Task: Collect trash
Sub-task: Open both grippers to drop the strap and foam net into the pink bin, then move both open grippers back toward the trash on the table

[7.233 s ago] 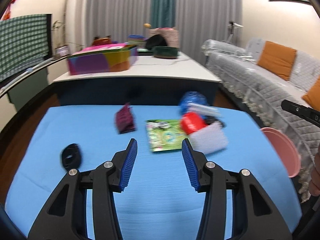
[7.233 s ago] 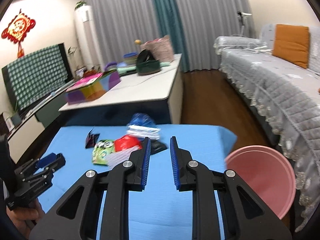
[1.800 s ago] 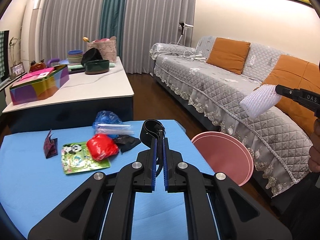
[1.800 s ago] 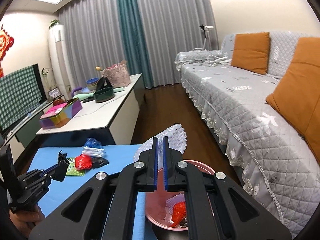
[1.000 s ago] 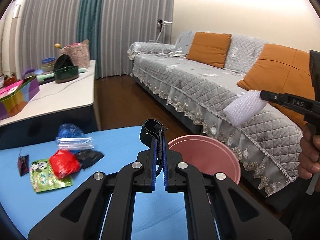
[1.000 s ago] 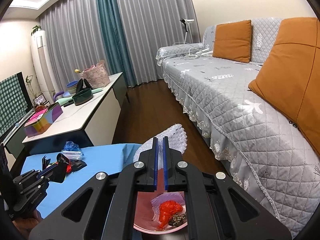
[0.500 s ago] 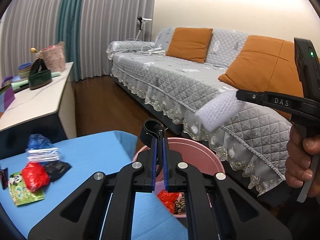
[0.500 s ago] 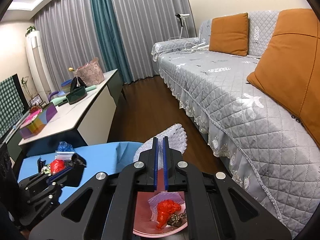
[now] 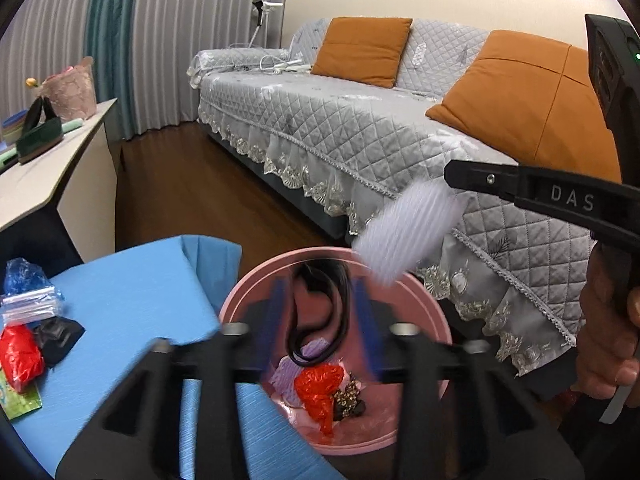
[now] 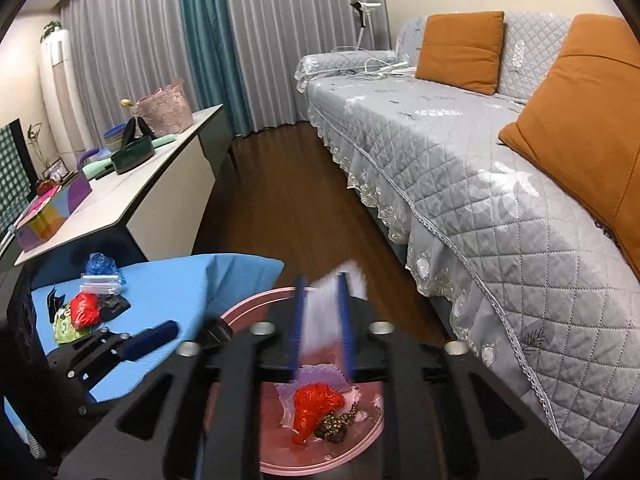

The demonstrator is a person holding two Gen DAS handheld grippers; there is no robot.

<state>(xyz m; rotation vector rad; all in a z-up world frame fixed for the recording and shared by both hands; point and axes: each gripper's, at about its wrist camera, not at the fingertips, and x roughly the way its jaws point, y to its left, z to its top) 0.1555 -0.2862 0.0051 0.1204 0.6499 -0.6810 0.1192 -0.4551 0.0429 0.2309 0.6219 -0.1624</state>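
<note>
Left tongs (image 9: 318, 312) opening over pink bin (image 9: 256, 292); black band (image 9: 320, 316) loose between the blurred jaws, apparently free of both pads. White foam net (image 9: 404, 232) hangs at the right tongs' tip above the rim.

Right wrist view: right tongs (image 10: 322, 324) opening, net (image 10: 328, 312) blurred between jaws, above bin (image 10: 360, 452). More trash (image 10: 86, 308) sits on desk (image 10: 168, 292).

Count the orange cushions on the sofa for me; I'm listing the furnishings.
2: one orange cushion at the sofa's far end, another nearer the camera.
</note>
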